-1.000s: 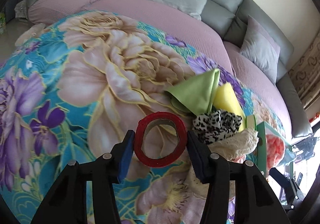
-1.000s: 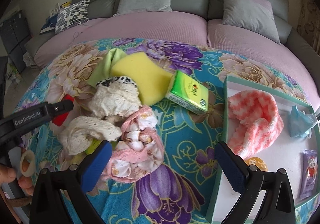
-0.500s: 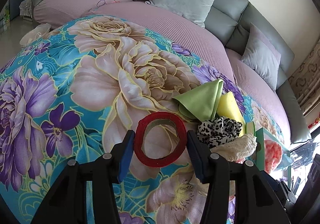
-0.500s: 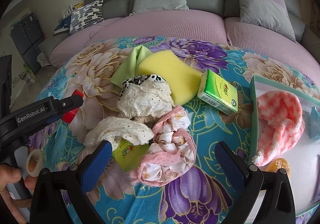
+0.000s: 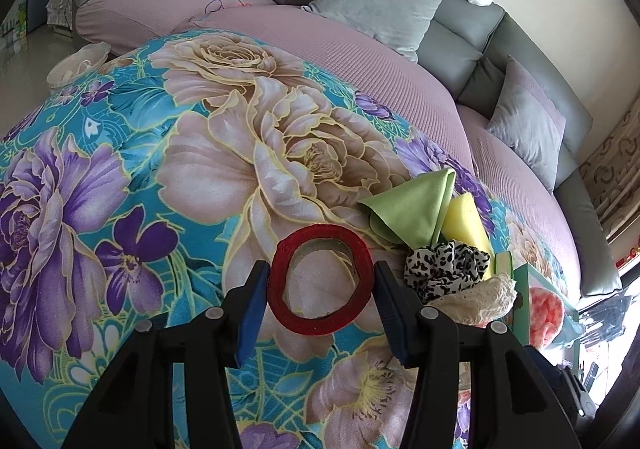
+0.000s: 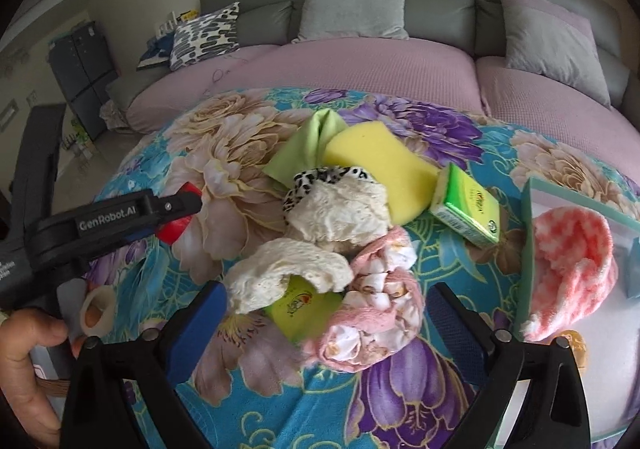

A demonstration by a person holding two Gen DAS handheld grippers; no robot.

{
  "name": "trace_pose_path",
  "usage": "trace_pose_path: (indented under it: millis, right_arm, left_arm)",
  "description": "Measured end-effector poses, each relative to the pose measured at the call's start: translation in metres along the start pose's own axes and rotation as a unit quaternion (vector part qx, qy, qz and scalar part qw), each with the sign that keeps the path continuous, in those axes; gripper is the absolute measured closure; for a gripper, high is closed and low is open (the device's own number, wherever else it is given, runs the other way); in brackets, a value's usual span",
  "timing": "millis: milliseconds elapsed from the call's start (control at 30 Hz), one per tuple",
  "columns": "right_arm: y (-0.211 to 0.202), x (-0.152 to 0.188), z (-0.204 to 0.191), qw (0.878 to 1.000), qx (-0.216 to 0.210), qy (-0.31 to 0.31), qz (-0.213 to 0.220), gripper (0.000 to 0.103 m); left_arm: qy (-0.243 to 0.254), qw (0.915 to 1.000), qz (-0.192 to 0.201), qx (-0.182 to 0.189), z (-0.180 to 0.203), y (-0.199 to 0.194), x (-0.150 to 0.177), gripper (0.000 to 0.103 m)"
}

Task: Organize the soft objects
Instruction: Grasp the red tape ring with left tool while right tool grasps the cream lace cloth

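My left gripper (image 5: 320,281) is shut on a red tape roll (image 5: 320,327), held just above the flowered cloth (image 5: 120,177). The same roll (image 6: 174,233) shows at the left in the right wrist view. My right gripper (image 6: 324,293) hangs over the pile of soft things and its jaws are closing. A pink patterned cloth (image 6: 376,313), a cream lace cloth (image 6: 288,269) and a green packet (image 6: 304,305) lie between them, and the pads press on nothing. Behind lie another cream lace piece (image 6: 340,209), a leopard scrunchie (image 6: 308,179), a yellow sponge (image 6: 372,157) and a green cloth (image 6: 304,153).
A green tissue pack (image 6: 468,209) lies right of the pile. A teal-rimmed tray (image 6: 528,249) at the right holds a pink-white knitted piece (image 6: 572,261). A beige tape roll (image 6: 96,309) sits by the person's hand (image 6: 28,361). A grey sofa (image 6: 440,9) curves behind.
The right gripper has shifted left, so the pile now sits between its jaws, which have narrowed a little. The left gripper still holds the red roll in place.
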State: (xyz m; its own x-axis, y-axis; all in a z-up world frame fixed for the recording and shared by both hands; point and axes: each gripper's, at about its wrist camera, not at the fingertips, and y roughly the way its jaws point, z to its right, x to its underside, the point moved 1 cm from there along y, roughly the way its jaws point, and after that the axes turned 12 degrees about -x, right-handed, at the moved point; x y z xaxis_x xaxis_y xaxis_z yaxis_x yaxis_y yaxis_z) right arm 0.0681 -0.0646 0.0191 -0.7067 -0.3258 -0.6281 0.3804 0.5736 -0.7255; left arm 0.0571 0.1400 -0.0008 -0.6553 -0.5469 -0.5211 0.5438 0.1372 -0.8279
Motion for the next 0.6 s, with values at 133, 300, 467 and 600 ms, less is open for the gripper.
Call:
trace_pose_path:
  millis: [133,300,467,600]
  right_arm:
    - [0.007,-0.001,-0.004,1.000,-0.003,-0.004,0.002,0.019]
    - [0.011,-0.003,-0.007,1.000,-0.010,-0.006,0.008,0.033]
    - [0.018,-0.005,-0.010,1.000,-0.024,-0.005,0.009,0.052]
    - [0.026,-0.005,-0.009,1.000,-0.025,0.001,0.005,0.057]
  left_arm:
    - [-0.004,1.0000,-0.001,-0.002,-0.004,0.000,0.000,0.049]
    - [-0.007,1.0000,-0.004,0.000,-0.006,0.001,0.000,0.049]
    - [-0.008,0.9999,-0.008,0.004,-0.006,0.003,0.001,0.049]
    - [-0.009,0.9999,-0.012,0.004,-0.006,0.006,0.001,0.049]
